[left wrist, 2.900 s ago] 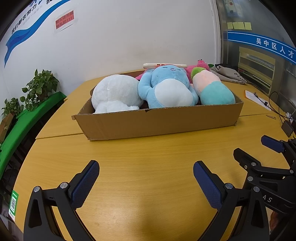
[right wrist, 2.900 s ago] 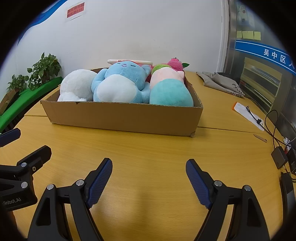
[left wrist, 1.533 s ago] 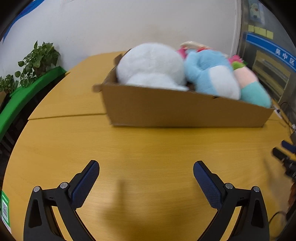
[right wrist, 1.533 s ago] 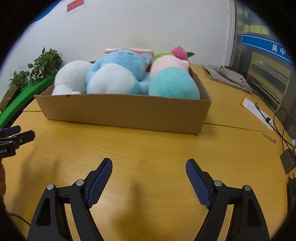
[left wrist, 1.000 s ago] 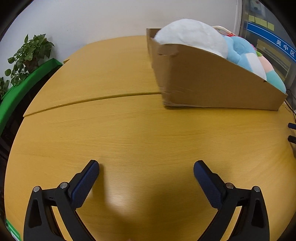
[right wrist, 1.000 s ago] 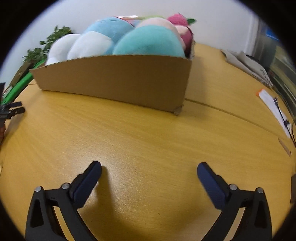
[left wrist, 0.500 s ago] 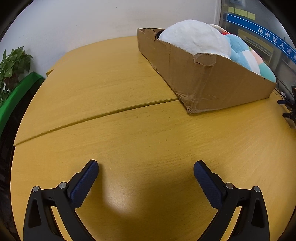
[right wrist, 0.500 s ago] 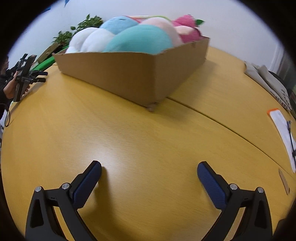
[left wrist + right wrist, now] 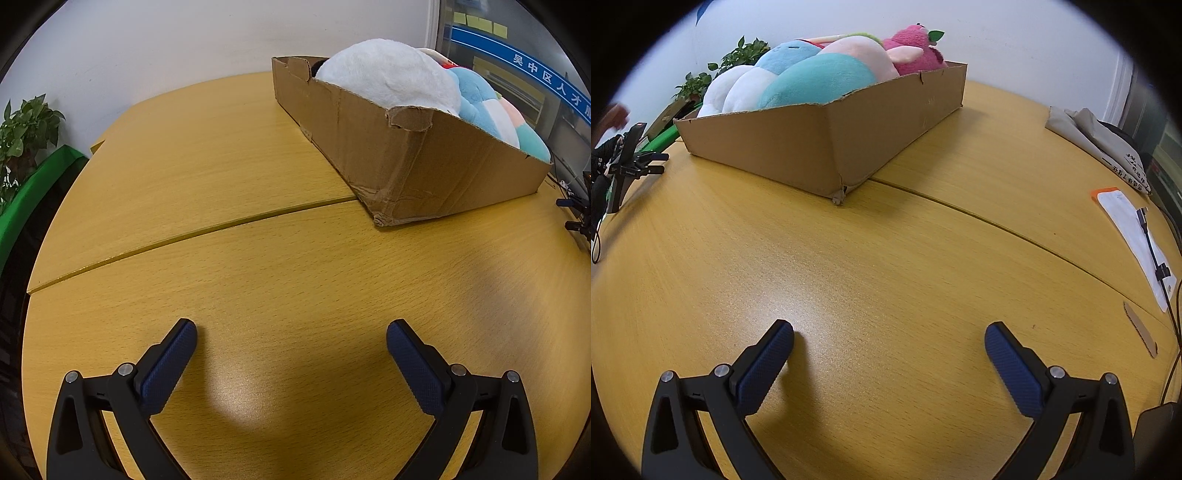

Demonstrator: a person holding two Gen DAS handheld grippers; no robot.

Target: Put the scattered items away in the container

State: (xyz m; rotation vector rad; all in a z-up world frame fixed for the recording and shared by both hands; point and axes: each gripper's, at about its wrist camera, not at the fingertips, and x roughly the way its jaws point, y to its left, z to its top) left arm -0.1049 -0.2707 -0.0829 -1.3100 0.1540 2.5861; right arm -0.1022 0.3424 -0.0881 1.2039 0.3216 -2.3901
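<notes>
On a wooden table [image 9: 229, 192] made of two tops joined at a curved seam, we see a long, shallow cardboard box [image 9: 436, 173] packed with plush toys. From the left wrist view, a white plush [image 9: 388, 75] fills the near end, with a light blue plush [image 9: 480, 103] behind it. From the right wrist view, a teal and pink plush [image 9: 827, 79] sits at the near end and a pink plush [image 9: 916, 50] with a green leaf at the back corner. All toys lie inside the box, bulging above its torn rim.

We hold the left gripper [image 9: 291, 332] low over bare tabletop, its blue-padded fingers spread wide with nothing between them. The right gripper [image 9: 889, 332] is likewise spread wide and empty, near the opposite corner of the box.

Readable writing is scarce: a blue band [image 9: 532, 70] on the glass partition carries white Chinese characters, cut off at the edge. A grey cloth bag [image 9: 1100, 144] on the table bears small print too blurred to read. Beside it lie a white sheet [image 9: 1134, 236] with an orange corner and a black cable [image 9: 1152, 251].

The wall is plain white. A leafy plant [image 9: 26, 125] stands over a green ledge at the left.
</notes>
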